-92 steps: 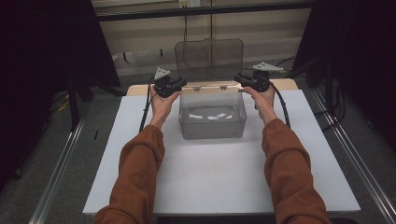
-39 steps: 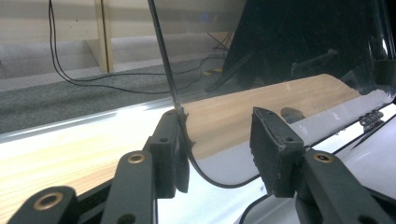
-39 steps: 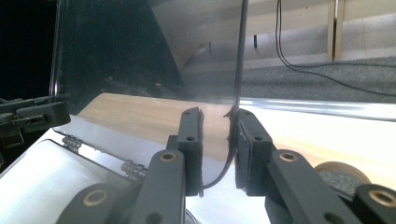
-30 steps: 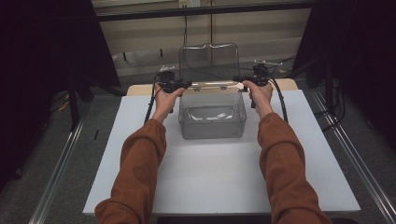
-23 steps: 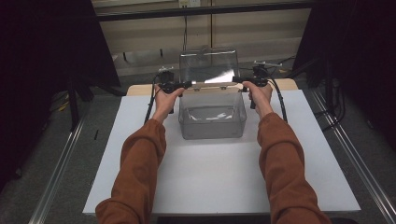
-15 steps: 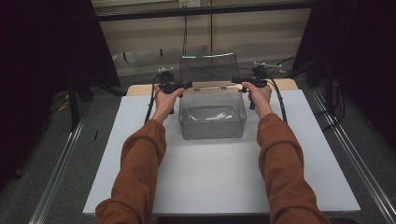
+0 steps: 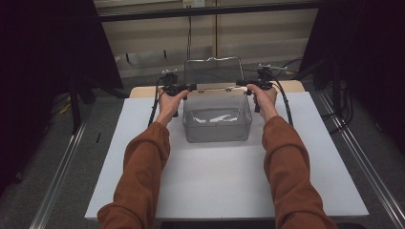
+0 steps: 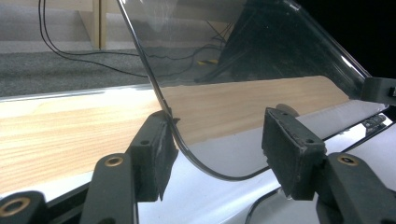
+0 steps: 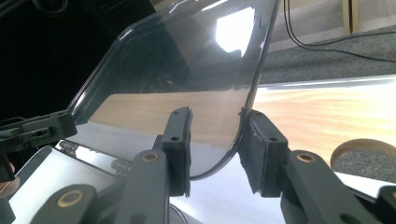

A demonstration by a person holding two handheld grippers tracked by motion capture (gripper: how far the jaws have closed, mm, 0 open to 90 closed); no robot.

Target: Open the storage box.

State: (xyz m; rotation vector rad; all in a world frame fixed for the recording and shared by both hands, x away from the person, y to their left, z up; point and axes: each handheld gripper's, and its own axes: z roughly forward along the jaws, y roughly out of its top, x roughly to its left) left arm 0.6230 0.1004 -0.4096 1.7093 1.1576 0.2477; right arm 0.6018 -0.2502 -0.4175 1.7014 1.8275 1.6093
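The lid (image 7: pixel 212 71) stands open behind the one clear box (image 7: pixel 217 119) on the table (image 7: pixel 143 157). We hold two grippers: our left gripper (image 8: pixel 215 154) and right gripper (image 9: pixel 215 149) have just been opening, jaws apart around the lid's corners, one pad on each touching its edge. The gripper views show those contacts; the high view shows the box.

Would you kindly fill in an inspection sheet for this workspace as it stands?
Surface: white sheet over a wooden table.
Job's things: clear plastic box, hinged lid tipped back.
Clutter: white scraps inside the box.
Grippers: left gripper and right gripper each straddle a lid corner; jaws just been opening, not clamped.
Cables: black gripper cables; floor wires.
Surroundings: grey carpet, dark curtains.
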